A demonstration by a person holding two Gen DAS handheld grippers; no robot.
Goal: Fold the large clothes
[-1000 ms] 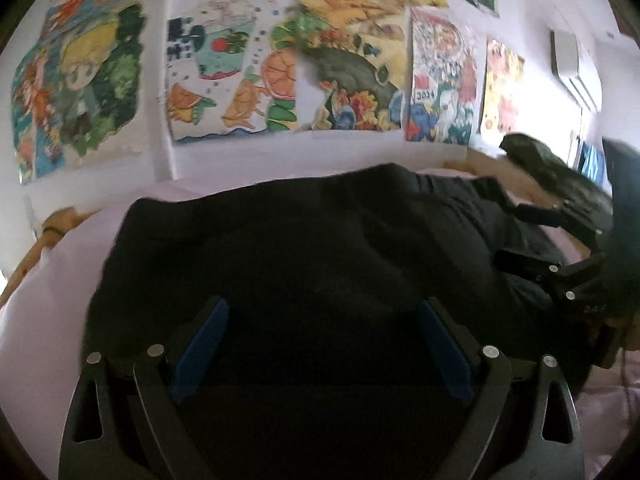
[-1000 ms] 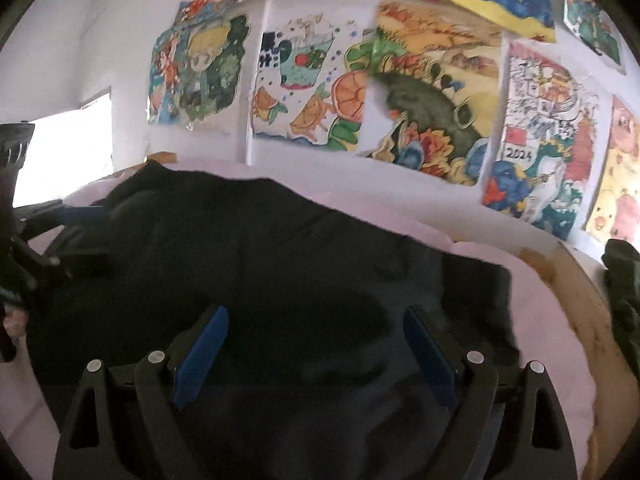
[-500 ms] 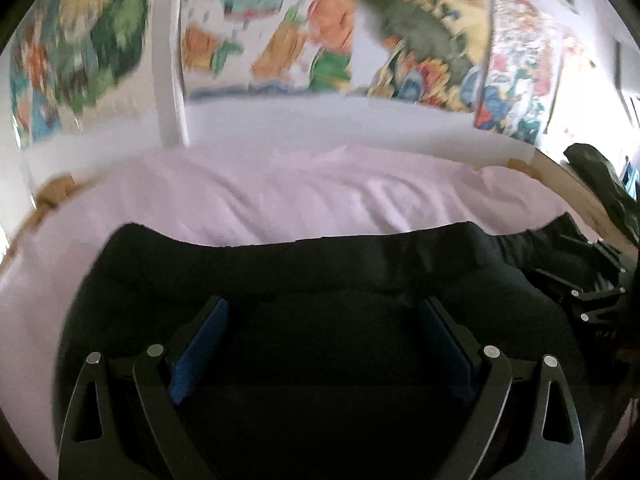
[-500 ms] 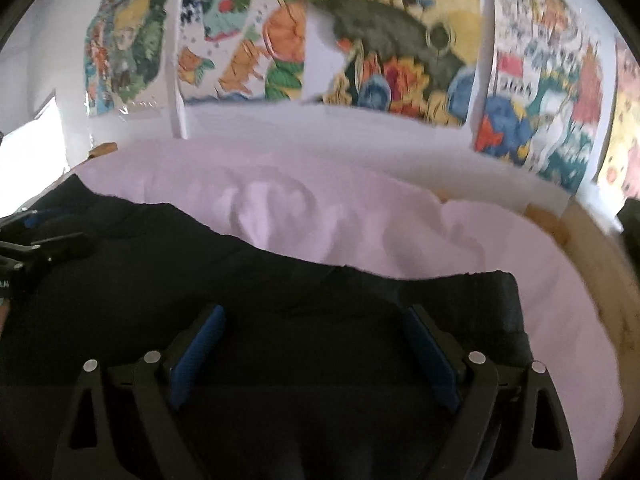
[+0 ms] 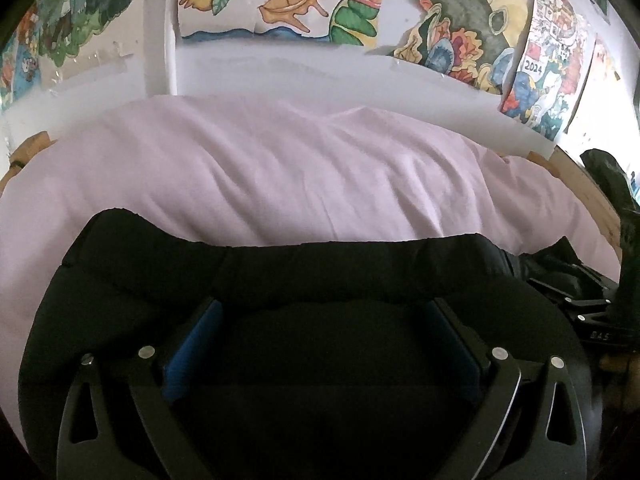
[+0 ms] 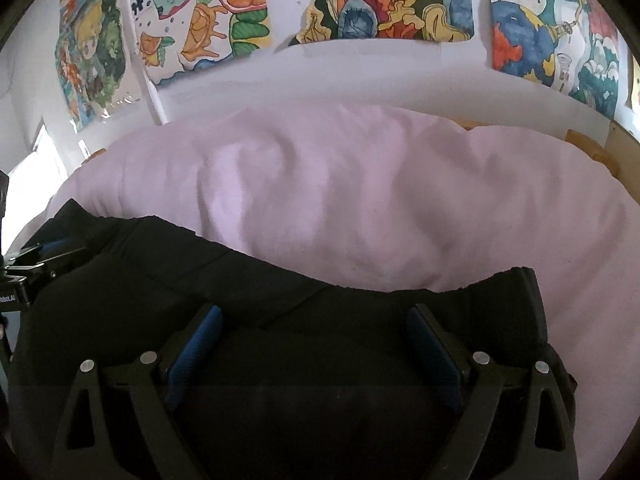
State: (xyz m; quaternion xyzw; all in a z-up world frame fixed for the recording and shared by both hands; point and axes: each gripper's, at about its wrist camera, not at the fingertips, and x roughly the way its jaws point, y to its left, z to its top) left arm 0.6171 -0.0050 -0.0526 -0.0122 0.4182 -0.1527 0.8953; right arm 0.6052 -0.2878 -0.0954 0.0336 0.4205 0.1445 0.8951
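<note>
The black garment (image 5: 304, 276) lies doubled over on the near part of the pink-sheeted bed (image 5: 280, 176), its fold ridge running left to right. Left tongs (image 5: 320, 344) and right tongs (image 6: 316, 344) gape wide over it, gripping nothing. One fold looks done; narrowing folds likely remain.

Both views low over bedsheet (image 5: 320, 184)

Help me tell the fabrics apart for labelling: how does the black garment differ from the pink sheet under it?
The black garment is near-black and thick, with a rolled, padded-looking far edge; the pink sheet is pale pink, thin and softly wrinkled. The garment covers only the near part in both views, while the sheet spreads past it towards the wall. Both open grippers, left and right, hang over the garment, not the sheet. Both fabrics are plain and unpatterned.
</note>
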